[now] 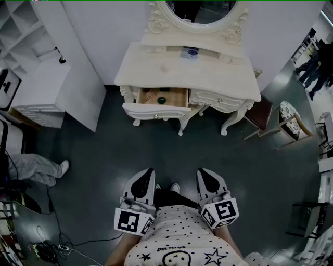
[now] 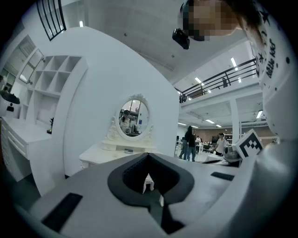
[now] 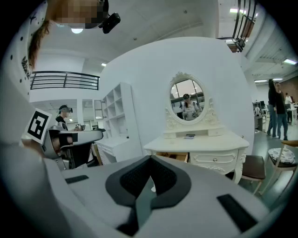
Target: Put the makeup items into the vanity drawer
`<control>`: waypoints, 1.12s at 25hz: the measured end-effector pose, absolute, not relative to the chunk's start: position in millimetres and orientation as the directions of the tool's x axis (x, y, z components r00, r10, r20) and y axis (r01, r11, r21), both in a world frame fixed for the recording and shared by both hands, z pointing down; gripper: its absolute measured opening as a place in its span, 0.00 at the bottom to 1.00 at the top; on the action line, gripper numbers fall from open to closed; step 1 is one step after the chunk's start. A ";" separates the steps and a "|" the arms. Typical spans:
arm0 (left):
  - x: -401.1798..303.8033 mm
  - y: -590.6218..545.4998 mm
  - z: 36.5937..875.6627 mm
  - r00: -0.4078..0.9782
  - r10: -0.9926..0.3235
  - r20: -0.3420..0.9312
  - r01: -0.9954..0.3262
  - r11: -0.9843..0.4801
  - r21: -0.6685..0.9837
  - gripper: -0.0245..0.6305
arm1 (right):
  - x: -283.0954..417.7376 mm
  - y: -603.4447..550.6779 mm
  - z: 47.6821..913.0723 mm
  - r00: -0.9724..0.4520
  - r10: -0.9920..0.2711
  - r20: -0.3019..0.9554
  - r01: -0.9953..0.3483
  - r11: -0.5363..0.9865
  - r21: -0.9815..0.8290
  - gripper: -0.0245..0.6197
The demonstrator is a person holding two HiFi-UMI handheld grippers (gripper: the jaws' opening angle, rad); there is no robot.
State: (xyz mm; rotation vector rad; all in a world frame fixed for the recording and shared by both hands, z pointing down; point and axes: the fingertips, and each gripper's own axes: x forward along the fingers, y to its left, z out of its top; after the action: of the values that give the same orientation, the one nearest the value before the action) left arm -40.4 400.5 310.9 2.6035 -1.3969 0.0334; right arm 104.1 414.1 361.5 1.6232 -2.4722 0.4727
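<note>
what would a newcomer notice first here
The ornate white vanity with its oval mirror stands top centre in the head view. One drawer is open, with small items inside. Below, the left gripper and right gripper are shut and empty.

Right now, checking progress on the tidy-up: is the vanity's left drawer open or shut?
Open: in the head view the left drawer stands pulled out from the vanity, its wooden inside showing with small items in it.

Cream table (image 1: pixel 156 67) standing on dark floor (image 1: pixel 104 150); small blue-and-white item (image 1: pixel 190 52) lying at back of top; left drawer (image 1: pixel 156 110) pulled open, wooden inside, holding small dark round item (image 1: pixel 162 100) and another too small to tell.
</note>
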 end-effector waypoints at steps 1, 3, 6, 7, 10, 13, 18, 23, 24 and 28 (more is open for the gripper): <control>-39.6 399.9 311.8 0.557 -0.823 0.108 -0.827 -0.540 0.154 0.04 | 105.4 413.9 362.6 -0.403 -0.868 0.290 -0.914 0.363 -0.182 0.05; -37.8 399.0 313.0 0.559 -0.822 0.109 -0.827 -0.541 0.156 0.04 | 107.6 413.3 363.8 -0.402 -0.869 0.289 -0.914 0.361 -0.184 0.05; -35.3 397.8 314.0 0.557 -0.823 0.110 -0.827 -0.539 0.160 0.04 | 110.3 412.4 364.3 -0.402 -0.868 0.290 -0.914 0.363 -0.182 0.05; -34.9 397.5 314.3 0.556 -0.824 0.110 -0.828 -0.537 0.161 0.04 | 111.1 412.2 364.6 -0.402 -0.868 0.291 -0.914 0.362 -0.183 0.05; -34.4 397.7 315.0 0.554 -0.826 0.107 -0.829 -0.534 0.165 0.04 | 112.3 412.7 365.5 -0.404 -0.866 0.294 -0.913 0.364 -0.183 0.05; -34.6 398.5 315.8 0.552 -0.827 0.107 -0.830 -0.532 0.166 0.04 | 113.8 413.9 366.6 -0.400 -0.868 0.294 -0.915 0.359 -0.186 0.05; -32.1 396.3 316.0 0.547 -0.830 0.108 -0.834 -0.527 0.164 0.04 | 117.3 411.2 365.8 -0.403 -0.868 0.290 -0.914 0.365 -0.177 0.05; -29.9 392.3 319.5 0.553 -0.826 0.109 -0.829 -0.532 0.172 0.04 | 117.6 408.3 367.8 -0.410 -0.866 0.287 -0.911 0.375 -0.170 0.05; -29.7 390.4 321.7 0.557 -0.823 0.113 -0.827 -0.535 0.174 0.04 | 117.3 407.1 368.0 -0.412 -0.868 0.277 -0.909 0.374 -0.182 0.05; -23.3 378.1 327.2 0.584 -0.802 0.125 -0.808 -0.559 0.187 0.04 | 122.8 401.8 365.1 -0.395 -0.882 0.257 -0.914 0.348 -0.209 0.05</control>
State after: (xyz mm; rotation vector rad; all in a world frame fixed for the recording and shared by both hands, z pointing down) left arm -23.3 378.1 327.2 2.5913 -1.3375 0.0368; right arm 122.8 401.8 365.1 1.6689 -2.4967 0.4896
